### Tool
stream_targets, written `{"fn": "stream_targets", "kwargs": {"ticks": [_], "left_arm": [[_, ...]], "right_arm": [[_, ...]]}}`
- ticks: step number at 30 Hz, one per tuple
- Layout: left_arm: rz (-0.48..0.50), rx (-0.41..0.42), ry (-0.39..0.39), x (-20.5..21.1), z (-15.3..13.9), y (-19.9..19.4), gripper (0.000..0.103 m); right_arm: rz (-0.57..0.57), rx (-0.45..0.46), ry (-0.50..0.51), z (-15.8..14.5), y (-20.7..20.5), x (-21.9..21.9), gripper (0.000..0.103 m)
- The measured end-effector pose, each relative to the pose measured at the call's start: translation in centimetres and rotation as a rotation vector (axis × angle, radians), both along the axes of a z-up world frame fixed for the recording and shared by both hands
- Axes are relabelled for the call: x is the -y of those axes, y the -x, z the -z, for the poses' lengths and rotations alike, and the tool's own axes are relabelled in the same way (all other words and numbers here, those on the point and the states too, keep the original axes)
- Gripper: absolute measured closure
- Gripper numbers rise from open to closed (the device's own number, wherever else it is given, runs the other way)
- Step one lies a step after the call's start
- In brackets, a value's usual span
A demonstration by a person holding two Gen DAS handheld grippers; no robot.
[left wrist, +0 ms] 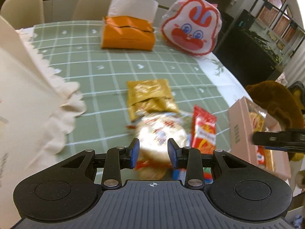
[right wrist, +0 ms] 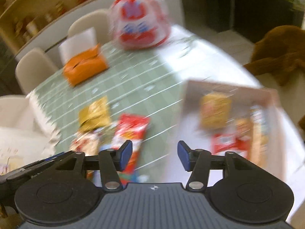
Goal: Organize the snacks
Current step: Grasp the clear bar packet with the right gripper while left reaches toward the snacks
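A loose pile of snacks lies on the green checked tablecloth [left wrist: 99,66]: a gold packet [left wrist: 148,93], a red packet [left wrist: 204,131] and a round white snack pack [left wrist: 162,135]. My left gripper [left wrist: 154,152] hangs right over the white pack, its blue pads apart and not pressing on it. My right gripper [right wrist: 154,156] is open with nothing between its pads. It sits over the cloth between the red packet [right wrist: 131,131] and the pink box [right wrist: 228,86]. In the box lie a yellow packet [right wrist: 215,110], a red one [right wrist: 228,143] and others. Both views are blurred.
An orange tissue pack [left wrist: 127,34] and a rabbit-face bag [left wrist: 190,26] stand at the far side. A cream scalloped cloth [left wrist: 38,99] covers the left. Pale chairs [left wrist: 22,7] stand behind the table. A brown plush [left wrist: 274,99] sits past the box at the right edge.
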State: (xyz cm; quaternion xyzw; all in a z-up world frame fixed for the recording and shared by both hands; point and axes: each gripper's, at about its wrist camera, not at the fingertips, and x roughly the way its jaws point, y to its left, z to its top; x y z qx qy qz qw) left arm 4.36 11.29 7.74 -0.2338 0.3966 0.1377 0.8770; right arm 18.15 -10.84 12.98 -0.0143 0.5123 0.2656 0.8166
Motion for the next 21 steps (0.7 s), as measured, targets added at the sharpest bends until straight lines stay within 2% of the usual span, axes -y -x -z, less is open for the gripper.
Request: {"fn": "stream_targets", "kwargs": {"ticks": [5, 10, 11, 13, 15, 21], "left_arm": [[-0.006, -0.014, 0.049, -1.7, 1.5, 1.9, 0.066], [0.014, -0.005, 0.099, -2.3, 2.4, 2.1, 0.066], [0.027, -0.002, 0.103, -2.1, 2.4, 2.0, 0.066], [0.059, 0.001, 0.107, -1.4, 2.5, 1.5, 0.066], [0.086, 0.003, 0.096, -0.5, 2.4, 1.1, 0.066], [0.161, 0.005, 0.073, 2.1, 1.8, -0.1, 0.066]], "right_arm": [[-0.033, -0.109, 0.034, 3.8, 2.6, -4.7, 0.043], [-0.044, -0.183, 0.041, 6.7, 5.7, -5.9, 0.043], [-0.046, -0.187, 0.047, 7.1, 6.2, -6.1, 0.043], [-0.053, -0.161, 0.068, 7.6, 7.4, -6.4, 0.051], [-0.074, -0.133, 0.066, 7.2, 8.2, -6.2, 0.065], [-0.001, -0.095, 0.094, 6.5, 8.4, -1.9, 0.069]]}}
